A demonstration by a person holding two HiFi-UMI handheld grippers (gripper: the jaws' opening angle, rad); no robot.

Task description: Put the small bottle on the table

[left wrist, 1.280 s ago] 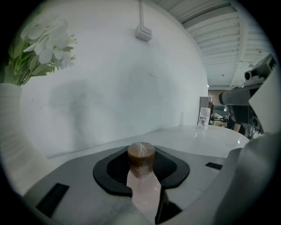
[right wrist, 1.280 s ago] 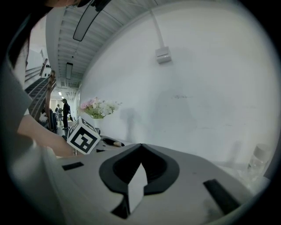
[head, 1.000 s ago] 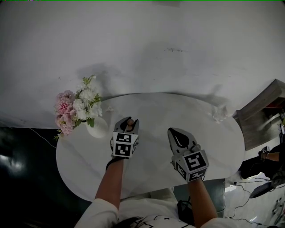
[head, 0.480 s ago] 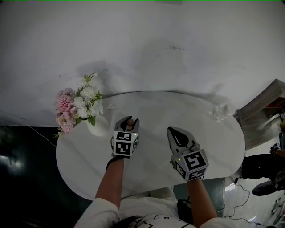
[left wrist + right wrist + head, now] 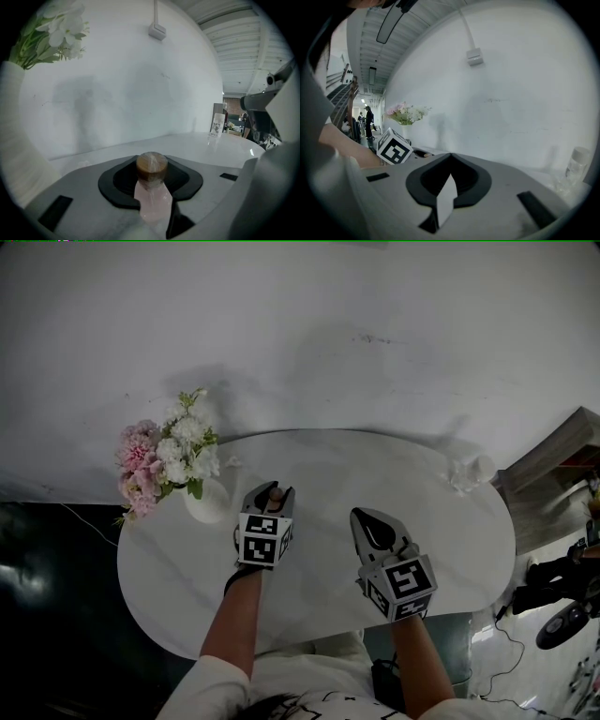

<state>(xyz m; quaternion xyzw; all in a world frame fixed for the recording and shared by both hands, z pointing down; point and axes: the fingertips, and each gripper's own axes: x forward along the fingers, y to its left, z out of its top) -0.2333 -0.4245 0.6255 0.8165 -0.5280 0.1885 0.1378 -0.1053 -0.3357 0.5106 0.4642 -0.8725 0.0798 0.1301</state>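
Observation:
A small pink bottle [image 5: 153, 200] with a brown cork cap [image 5: 151, 167] stands upright between the jaws of my left gripper [image 5: 274, 496], which is shut on it. In the head view only the cap [image 5: 275, 493] shows, over the middle left of the white oval table [image 5: 319, 460]. Whether the bottle's base touches the tabletop is hidden. My right gripper [image 5: 368, 519] hovers beside it to the right, over the table's front half. Its jaws [image 5: 449, 183] are shut with nothing between them.
A white vase [image 5: 204, 504] of pink and white flowers [image 5: 164, 457] stands at the table's left end, close to the left gripper. A small clear container [image 5: 466, 474] sits at the far right end. A pale wall runs behind, dark floor to the left.
Both grippers and the bottle stay where they were. Only the view drifts slightly, and something dark shifts at the far right edge of the room.

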